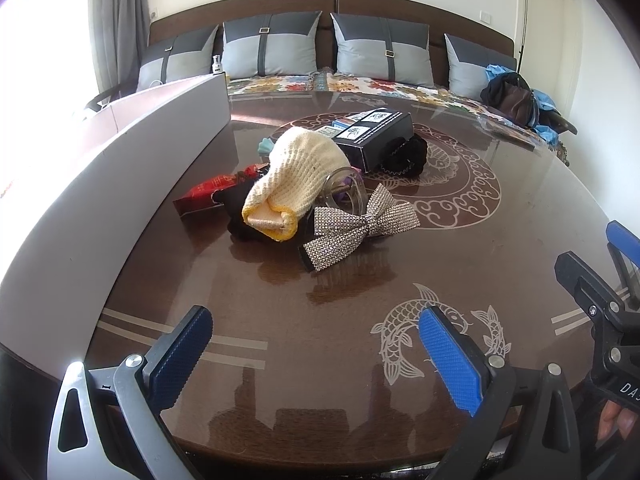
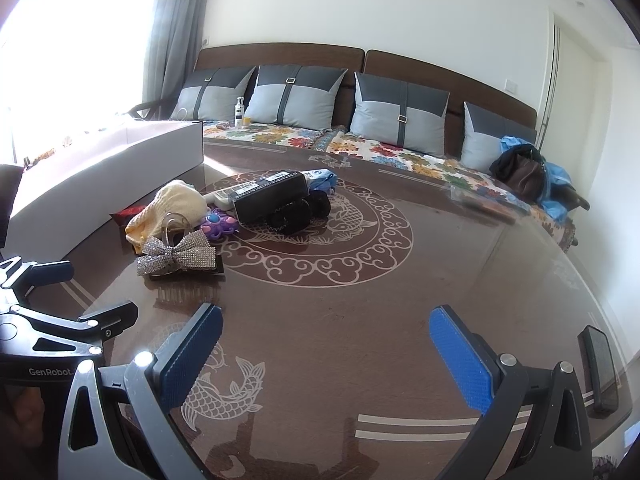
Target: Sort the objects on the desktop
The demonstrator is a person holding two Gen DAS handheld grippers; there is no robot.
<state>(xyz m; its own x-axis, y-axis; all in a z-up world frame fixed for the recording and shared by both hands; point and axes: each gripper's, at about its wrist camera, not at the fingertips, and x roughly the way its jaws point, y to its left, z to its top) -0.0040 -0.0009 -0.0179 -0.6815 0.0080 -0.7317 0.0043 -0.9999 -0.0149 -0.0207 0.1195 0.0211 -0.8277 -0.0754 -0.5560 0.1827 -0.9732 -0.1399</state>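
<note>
A pile of small objects lies mid-table: a cream knit glove (image 1: 296, 176) (image 2: 168, 208), a rhinestone bow clip (image 1: 360, 228) (image 2: 180, 256), a clear plastic ring (image 1: 346, 194), a red packet (image 1: 212, 192), a black box (image 1: 376, 136) (image 2: 272, 196), a black scrunchie (image 1: 404, 156) (image 2: 296, 218) and a purple toy (image 2: 219, 225). My left gripper (image 1: 316, 356) is open and empty, near the table's front edge, well short of the bow. My right gripper (image 2: 326, 360) is open and empty, to the right of the pile.
A long white open box (image 1: 120, 172) (image 2: 100, 176) stands along the table's left side. The brown round table (image 1: 480, 248) has a glossy fish pattern. A phone (image 2: 600, 368) lies at the right edge. A sofa with cushions (image 1: 380, 52) stands behind.
</note>
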